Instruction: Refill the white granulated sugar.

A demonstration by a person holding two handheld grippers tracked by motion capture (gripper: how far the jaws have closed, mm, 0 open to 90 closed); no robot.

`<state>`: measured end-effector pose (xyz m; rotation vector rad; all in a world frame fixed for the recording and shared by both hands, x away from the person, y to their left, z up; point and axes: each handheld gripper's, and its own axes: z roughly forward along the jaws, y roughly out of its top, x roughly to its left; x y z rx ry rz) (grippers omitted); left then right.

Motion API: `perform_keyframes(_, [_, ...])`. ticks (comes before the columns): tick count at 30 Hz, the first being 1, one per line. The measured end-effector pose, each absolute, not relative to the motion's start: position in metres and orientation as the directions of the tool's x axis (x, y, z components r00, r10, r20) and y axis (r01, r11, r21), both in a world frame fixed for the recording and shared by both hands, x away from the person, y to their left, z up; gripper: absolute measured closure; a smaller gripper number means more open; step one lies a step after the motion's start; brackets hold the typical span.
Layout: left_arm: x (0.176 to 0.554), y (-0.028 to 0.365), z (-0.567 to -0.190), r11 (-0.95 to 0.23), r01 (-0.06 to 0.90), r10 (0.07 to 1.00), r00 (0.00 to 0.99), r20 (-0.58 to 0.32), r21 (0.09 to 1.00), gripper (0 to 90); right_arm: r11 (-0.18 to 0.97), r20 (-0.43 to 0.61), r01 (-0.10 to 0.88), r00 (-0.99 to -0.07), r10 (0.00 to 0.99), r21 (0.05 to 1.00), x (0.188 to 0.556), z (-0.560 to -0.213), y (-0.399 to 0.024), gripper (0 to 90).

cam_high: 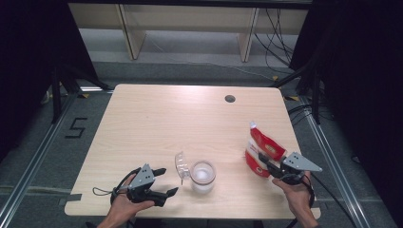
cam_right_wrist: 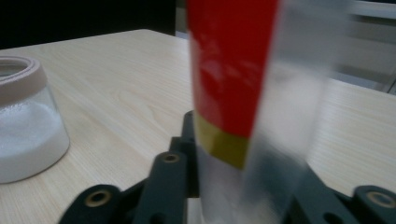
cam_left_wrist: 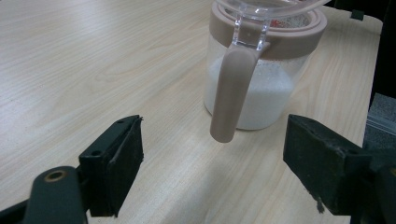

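Left tongs [cam_high: 167, 181] are held apart beside the jar [cam_high: 203, 176]; right tongs [cam_high: 264, 164] are clamped on a red packet [cam_high: 264, 145] near the desk [cam_high: 157, 123] edge.

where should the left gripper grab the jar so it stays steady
Grip the jar by its tan handle, coming in level from the left gripper's side. The handle juts out toward that gripper and hangs down between its open jaws, narrow enough to close on. The glass body looks too wide and smooth, and the clear lid is flipped open above it.

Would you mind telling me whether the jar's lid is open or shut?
Open. The clear lid stands flipped up at the left of the jar, whose mouth shows the white powder inside.
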<state>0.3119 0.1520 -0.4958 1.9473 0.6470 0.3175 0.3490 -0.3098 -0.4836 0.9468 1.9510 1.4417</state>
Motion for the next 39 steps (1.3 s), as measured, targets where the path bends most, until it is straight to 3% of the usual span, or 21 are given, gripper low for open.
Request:
perform_keyframes(6, [0.311,0.152,-0.496,-0.326,0.316,0.579,0.812,-0.076,0.891,19.6,0.156,0.027,0.261,-0.582,0.812,0.953,0.337,-0.478,-0.311,52.6])
perform_keyframes(14, [0.311,0.152,-0.495,-0.33,0.304,0.573,0.817,-0.066,0.894,19.6,0.121,0.053,0.271,-0.556,0.829,0.955,0.323,-0.472,-0.317,39.1])
perform_keyframes(18, [0.311,0.152,-0.495,-0.328,0.307,0.575,0.815,-0.069,0.893,19.5,0.109,0.085,0.324,-0.528,0.845,0.94,0.311,-0.47,-0.314,34.5])
perform_keyframes(25, [0.311,0.152,-0.495,-0.32,0.31,0.575,0.815,-0.077,0.895,19.5,0.142,0.041,0.306,-0.522,0.852,0.941,0.301,-0.47,-0.319,32.4])
perform_keyframes(39, [0.311,0.151,-0.487,-0.287,0.325,0.571,0.814,-0.112,0.901,19.4,0.133,0.081,0.385,-0.492,0.867,0.913,0.288,-0.475,-0.318,22.4])
